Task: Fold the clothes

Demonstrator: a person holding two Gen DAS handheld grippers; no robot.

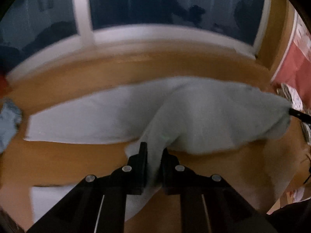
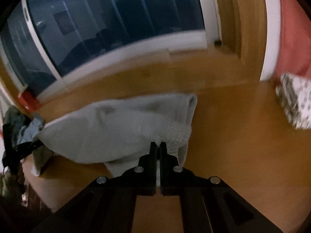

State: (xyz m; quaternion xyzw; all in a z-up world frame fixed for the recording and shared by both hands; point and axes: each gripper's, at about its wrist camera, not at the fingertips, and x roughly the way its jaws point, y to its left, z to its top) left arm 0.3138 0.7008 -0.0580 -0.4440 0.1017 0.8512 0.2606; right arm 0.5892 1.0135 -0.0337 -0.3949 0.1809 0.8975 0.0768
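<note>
A pale grey-blue fleecy garment [image 1: 204, 112] is held up over the wooden table [image 1: 77, 155], with its far part lying flat [image 1: 87, 120]. My left gripper [image 1: 154, 149] is shut on a bunched edge of it. My right gripper [image 2: 158, 145] is shut on another edge of the same garment [image 2: 116, 128], whose fleece side faces me. The right gripper's fingers [image 1: 299, 114] show at the right edge of the left wrist view, and the left gripper [image 2: 25, 147] shows at the left of the right wrist view, both gripping the cloth.
A blue denim item [image 1: 8, 120] lies at the table's left. A patterned folded cloth [image 2: 295, 101] sits at the right by a red curtain [image 2: 291, 38]. A dark window with a white frame [image 2: 116, 58] runs behind the table. White cloth [image 1: 58, 200] lies near the front left.
</note>
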